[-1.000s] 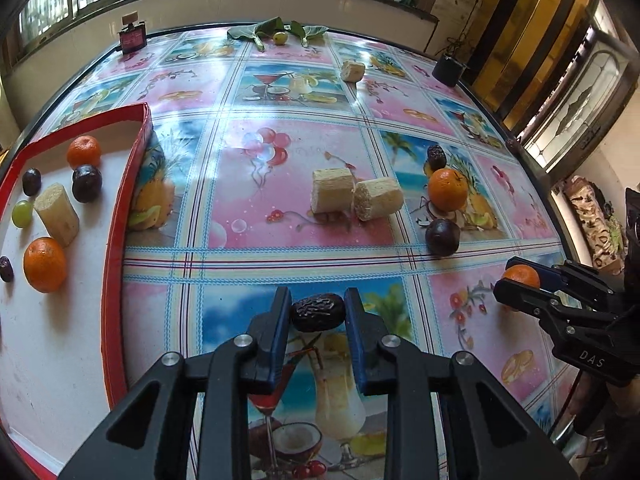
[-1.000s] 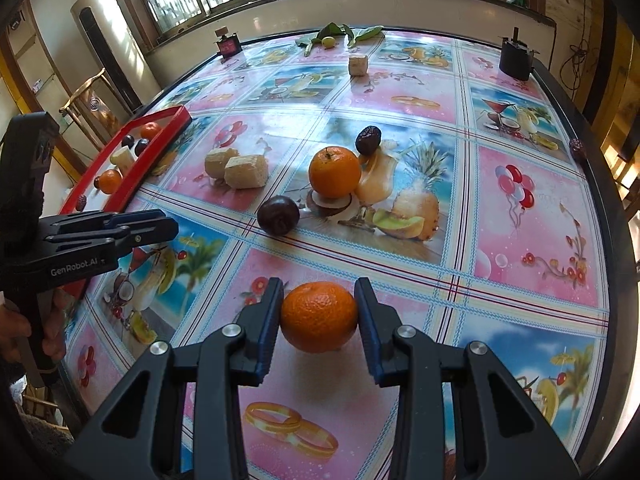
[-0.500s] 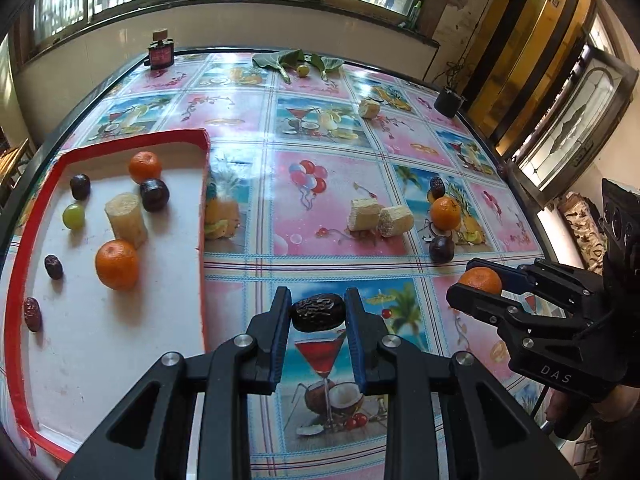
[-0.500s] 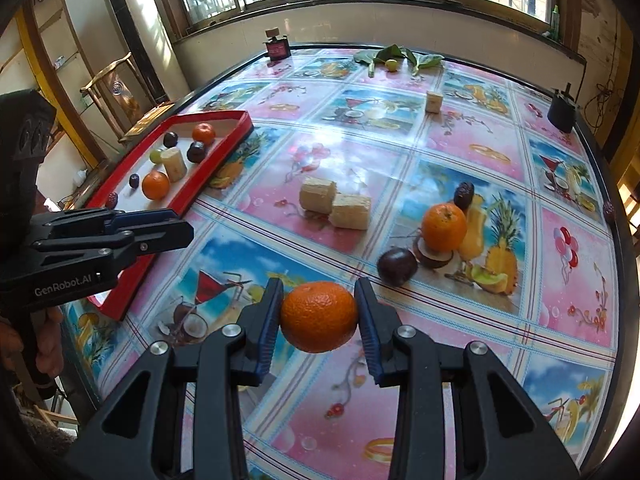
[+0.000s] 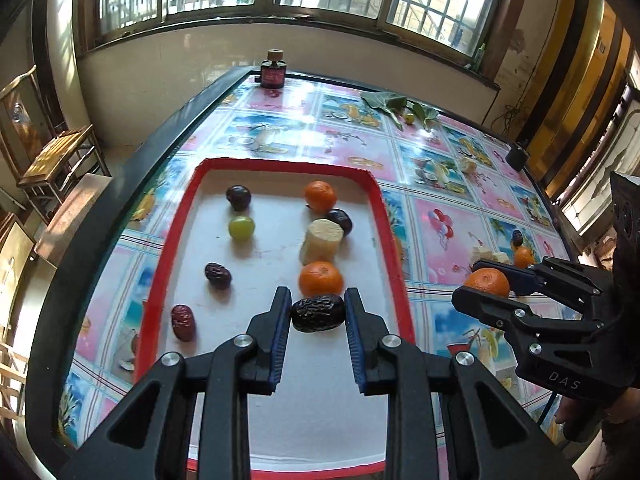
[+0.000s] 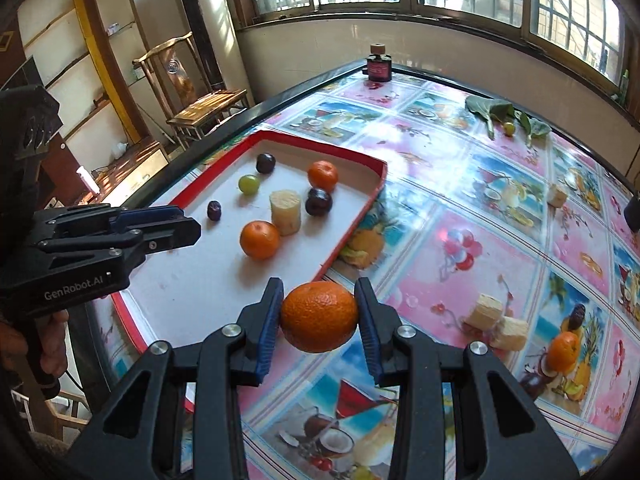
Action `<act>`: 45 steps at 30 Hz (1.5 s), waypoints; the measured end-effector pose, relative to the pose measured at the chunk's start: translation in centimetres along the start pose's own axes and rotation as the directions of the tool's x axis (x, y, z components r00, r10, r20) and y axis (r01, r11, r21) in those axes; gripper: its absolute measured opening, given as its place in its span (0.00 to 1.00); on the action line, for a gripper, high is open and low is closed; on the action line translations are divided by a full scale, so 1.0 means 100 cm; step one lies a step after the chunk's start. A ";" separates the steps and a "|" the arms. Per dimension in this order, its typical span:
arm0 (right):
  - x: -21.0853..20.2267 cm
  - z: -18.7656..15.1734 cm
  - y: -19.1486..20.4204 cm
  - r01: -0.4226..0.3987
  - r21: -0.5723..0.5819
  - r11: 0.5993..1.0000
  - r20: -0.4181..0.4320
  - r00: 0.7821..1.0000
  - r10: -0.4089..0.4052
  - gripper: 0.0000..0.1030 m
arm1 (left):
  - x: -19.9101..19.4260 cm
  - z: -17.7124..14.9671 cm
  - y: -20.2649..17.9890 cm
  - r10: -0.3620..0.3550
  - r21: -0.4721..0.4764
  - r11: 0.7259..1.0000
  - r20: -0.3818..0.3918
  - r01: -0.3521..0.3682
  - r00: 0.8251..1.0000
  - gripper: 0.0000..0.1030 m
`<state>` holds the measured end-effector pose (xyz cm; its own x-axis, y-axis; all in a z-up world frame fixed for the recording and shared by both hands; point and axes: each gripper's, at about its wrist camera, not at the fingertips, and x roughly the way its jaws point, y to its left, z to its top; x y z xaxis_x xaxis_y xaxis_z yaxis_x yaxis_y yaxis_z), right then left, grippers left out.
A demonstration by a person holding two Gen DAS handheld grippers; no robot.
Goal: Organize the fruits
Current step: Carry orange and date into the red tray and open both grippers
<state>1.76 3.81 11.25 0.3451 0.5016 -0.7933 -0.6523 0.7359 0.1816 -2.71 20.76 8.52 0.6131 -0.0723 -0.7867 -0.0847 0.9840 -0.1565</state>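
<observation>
Pink-and-blue fruit-print oilcloth covered the table (image 5: 448,216), on which a red-rimmed tray (image 5: 384,208) with a white floor was set near the left edge. Within the tray were seen two oranges (image 5: 321,279), a pale cut cylinder of fruit (image 5: 321,241), two dark plums (image 5: 239,197), a green grape (image 5: 241,227) and two dates (image 5: 218,275). On the cloth to the right, well apart from the tray, further pale fruit pieces (image 6: 496,322) and another orange (image 6: 564,351) were left. The left gripper (image 5: 318,314) was held above the tray's near part, its jaws closed narrowly on a wrinkled dark date (image 5: 318,313). The right gripper (image 6: 319,318) was held over the cloth just beside the tray's right rim, its jaws spread wider and clamped on an orange mandarin (image 6: 319,317).
</observation>
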 end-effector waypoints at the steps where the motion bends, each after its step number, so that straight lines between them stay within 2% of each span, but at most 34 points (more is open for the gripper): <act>1: 0.005 0.004 0.007 -0.008 -0.011 1.000 -0.002 1.000 0.008 0.37 | -0.001 -0.001 0.008 0.014 -0.006 1.000 0.000 -0.014 1.000 0.25; 5: 0.027 0.016 0.032 -0.043 -0.039 0.998 -0.020 0.999 0.043 0.37 | 0.002 -0.005 0.031 0.046 -0.025 0.999 -0.018 -0.046 0.999 0.25; 11: 0.060 0.016 0.054 -0.076 -0.052 0.996 -0.073 0.995 0.072 0.38 | 0.017 -0.012 0.046 0.062 -0.026 0.998 -0.055 -0.063 0.997 0.25; 16: 0.077 0.015 0.059 -0.060 -0.050 0.997 -0.100 0.993 0.055 0.38 | 0.032 -0.014 0.053 0.066 -0.031 0.997 -0.081 -0.069 0.995 0.26; 28: 0.093 0.016 0.055 -0.002 -0.054 0.999 -0.109 0.994 -0.004 0.38 | 0.052 -0.011 0.054 0.118 0.000 0.993 -0.088 -0.119 0.989 0.26; 30: 0.096 0.015 0.055 0.002 -0.056 0.998 -0.116 0.993 -0.008 0.38 | 0.053 -0.012 0.054 0.121 0.005 0.993 -0.091 -0.122 0.988 0.27; 33: 0.096 0.015 0.055 0.001 -0.047 0.999 -0.115 0.993 -0.007 0.38 | 0.054 -0.012 0.053 0.129 0.008 0.992 -0.093 -0.129 0.987 0.35; 35: 0.096 0.015 0.055 0.006 -0.049 0.999 -0.119 0.993 -0.012 0.38 | 0.052 -0.013 0.052 0.137 0.014 0.991 -0.087 -0.137 0.987 0.45; 39: 0.097 0.015 0.055 0.021 -0.057 0.998 -0.134 0.991 -0.029 0.39 | 0.051 -0.013 0.050 0.161 0.030 0.987 -0.087 -0.159 0.983 0.46; 43: 0.100 0.015 0.051 0.045 -0.053 0.998 -0.165 0.985 -0.053 0.49 | 0.053 -0.014 0.046 0.185 0.055 0.982 -0.105 -0.180 0.977 0.47; 45: 0.098 0.013 0.049 0.047 -0.049 0.998 -0.168 0.984 -0.055 0.50 | 0.052 -0.015 0.043 0.197 0.061 0.980 -0.103 -0.191 0.975 0.48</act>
<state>2.84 12.96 5.12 0.2620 0.3767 -0.8885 -0.6678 0.7354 0.1150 -1.09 24.41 2.86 0.5004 0.1066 -0.8592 -0.1523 0.9878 0.0339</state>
